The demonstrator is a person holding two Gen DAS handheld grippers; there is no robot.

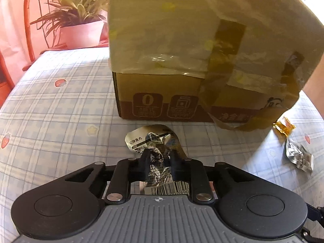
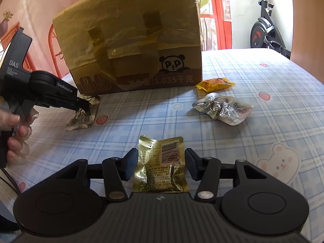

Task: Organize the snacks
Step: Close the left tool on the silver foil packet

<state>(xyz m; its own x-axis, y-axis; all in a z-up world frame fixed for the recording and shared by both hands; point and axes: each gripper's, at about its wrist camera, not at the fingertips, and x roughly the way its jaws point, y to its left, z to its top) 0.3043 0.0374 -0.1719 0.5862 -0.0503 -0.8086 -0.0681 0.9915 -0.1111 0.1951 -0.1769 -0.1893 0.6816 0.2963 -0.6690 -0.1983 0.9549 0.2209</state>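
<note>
The left gripper (image 1: 158, 160) is closed on a crinkled silver pouch (image 1: 154, 141), pinching its middle so the foil bunches between the fingers; the pouch's far end lies on the counter (image 1: 60, 109) just in front of the box (image 1: 182, 60). From the right wrist view the same gripper (image 2: 86, 106) reaches in from the left, and the pouch (image 2: 85, 111) sits near the box's (image 2: 131, 40) left corner.

The right gripper (image 2: 161, 163) stands wide, its fingers (image 2: 129, 162) on either side of a flat gold pouch (image 2: 161, 166) without touching it. This pouch is glossy, with a barcode and small print facing up.

The box is brown cardboard, its flaps wrapped in yellowish wrinkled tape, with a panda printed near its right corner. Right of it lie a yellow packet (image 2: 215, 84) and, nearer, a second silver pouch (image 2: 222, 109), both well apart from the grippers. The counter wears a soft blue plaid cloth with strawberries and a bear. A potted plant (image 1: 79, 18) stands far left, behind the counter, and an exercise bike (image 2: 267, 26) far right.
</note>
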